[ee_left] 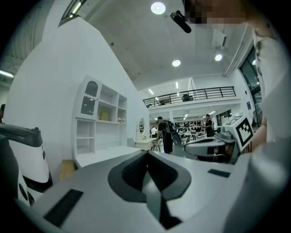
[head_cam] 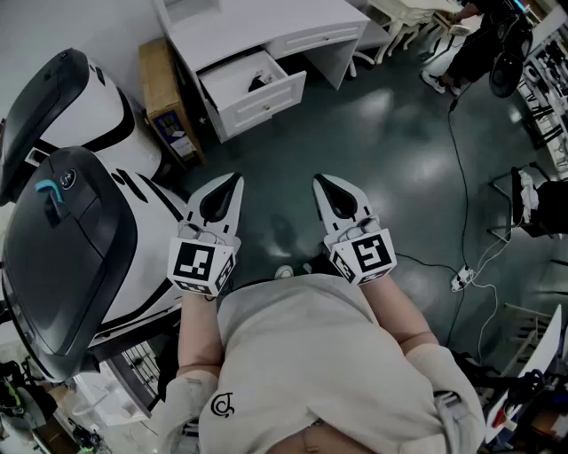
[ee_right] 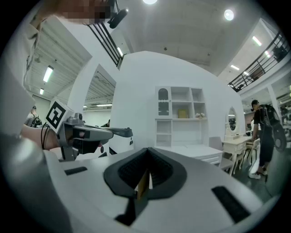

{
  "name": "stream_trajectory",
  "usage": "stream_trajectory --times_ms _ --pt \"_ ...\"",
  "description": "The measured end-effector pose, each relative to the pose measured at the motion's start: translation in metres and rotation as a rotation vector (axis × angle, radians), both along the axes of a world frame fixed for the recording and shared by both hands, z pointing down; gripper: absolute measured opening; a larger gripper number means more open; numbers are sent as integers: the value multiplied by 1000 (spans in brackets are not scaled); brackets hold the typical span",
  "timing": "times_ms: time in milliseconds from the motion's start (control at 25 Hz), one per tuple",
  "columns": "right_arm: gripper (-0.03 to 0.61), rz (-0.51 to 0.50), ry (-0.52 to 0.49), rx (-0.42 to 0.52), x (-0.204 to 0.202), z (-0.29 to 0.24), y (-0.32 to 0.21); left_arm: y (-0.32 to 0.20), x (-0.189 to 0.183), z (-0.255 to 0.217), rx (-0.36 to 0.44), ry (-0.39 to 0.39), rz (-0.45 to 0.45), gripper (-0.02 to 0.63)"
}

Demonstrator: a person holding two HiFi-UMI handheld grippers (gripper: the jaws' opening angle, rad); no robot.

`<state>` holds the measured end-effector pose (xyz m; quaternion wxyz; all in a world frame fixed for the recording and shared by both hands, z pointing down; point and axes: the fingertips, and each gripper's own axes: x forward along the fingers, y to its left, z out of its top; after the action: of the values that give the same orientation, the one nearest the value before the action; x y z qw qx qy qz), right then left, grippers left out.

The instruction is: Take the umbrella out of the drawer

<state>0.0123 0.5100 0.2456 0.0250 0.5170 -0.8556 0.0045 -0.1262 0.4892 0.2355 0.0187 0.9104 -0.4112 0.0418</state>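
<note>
The step in hand looks like the approach, since both tools are held close to the body at lower centre of the head view, well apart from the furniture. To do it well, walk across the dark green floor (head_cam: 373, 133) towards the top of the frame, keeping clear of the big white and black rounded machine (head_cam: 71, 239) at the left edge. Open one gripper before reaching in, not over the drawer. The open white drawer (head_cam: 266, 102) juts from the white bench (head_cam: 266, 27) at upper centre. A small dark object (head_cam: 259, 82) lies inside it, probably the umbrella, though it is too small to be sure. I would come in from above the drawer's front panel, line the jaws across the object's narrow width, and lift straight up so that it does not catch on the drawer wall.

The left gripper (head_cam: 234, 180) has its jaws pressed fully together, with nothing between them. The right gripper (head_cam: 319, 183) also looks closed and empty, showing only a thin yellowish sliver in its seam. Neither touches anything, and both point level towards the bench.
</note>
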Motion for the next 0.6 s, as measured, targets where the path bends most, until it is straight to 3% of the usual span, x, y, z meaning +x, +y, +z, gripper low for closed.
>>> stream_trajectory --times_ms 600 --pt "3 18 -10 -23 -3 3 -17 -13 -9 6 -25 11 -30 12"
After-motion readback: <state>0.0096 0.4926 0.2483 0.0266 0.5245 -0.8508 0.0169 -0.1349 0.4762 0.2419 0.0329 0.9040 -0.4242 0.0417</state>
